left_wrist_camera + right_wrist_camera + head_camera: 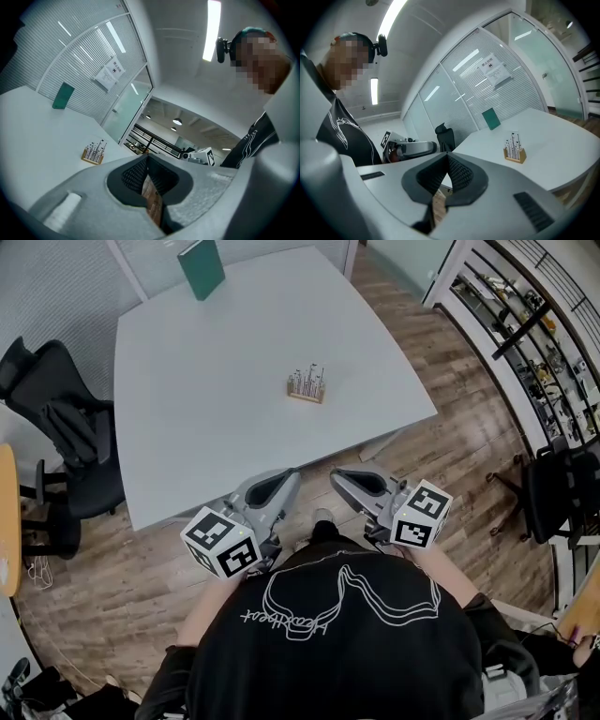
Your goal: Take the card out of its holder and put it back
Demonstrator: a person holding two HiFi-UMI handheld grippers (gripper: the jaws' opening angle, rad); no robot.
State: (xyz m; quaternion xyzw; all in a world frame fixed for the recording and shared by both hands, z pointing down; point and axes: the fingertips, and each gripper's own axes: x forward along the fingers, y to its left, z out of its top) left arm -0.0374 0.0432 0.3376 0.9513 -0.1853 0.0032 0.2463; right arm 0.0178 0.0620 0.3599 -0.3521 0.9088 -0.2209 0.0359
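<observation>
Card holder (306, 392) well beyond both jaws

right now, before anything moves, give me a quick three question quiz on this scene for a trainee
1. True or false: a card stands in the wooden holder on the white table.
2. Where is the green book? A) at the table's near edge B) at the table's far edge C) in a claw
3. Fill in: the left claw and the right claw are both ____, holding nothing.
Key: 1 true; 2 B; 3 shut.
</observation>
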